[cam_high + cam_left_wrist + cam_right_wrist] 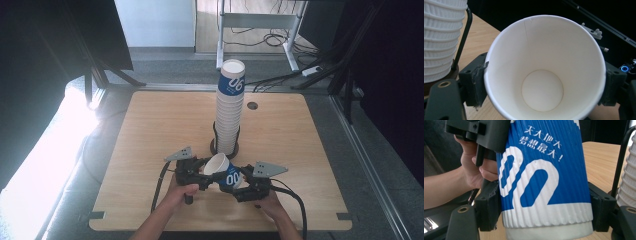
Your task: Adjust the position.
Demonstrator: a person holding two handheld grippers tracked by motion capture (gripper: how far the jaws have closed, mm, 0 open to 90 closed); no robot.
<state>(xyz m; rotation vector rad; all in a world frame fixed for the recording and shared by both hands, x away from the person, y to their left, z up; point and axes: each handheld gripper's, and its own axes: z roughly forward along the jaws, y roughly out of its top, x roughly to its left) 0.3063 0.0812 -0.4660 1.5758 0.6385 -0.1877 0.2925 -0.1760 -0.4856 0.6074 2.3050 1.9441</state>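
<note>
Mid-handover: blue-white paper cup (223, 172) held on side above worktop (150, 130), just in front of cup stack (230, 107). Left tongs (204, 172) clamped at rim, right tongs (241, 181) gripping near base. Next: one tongs lets go, other takes cup to stack.

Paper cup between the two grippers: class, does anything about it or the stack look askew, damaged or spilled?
The cup lies tipped on its side, held by the left gripper at its rim and the right gripper near its base. It looks empty and undented. The stack stands upright in its holder.
</note>
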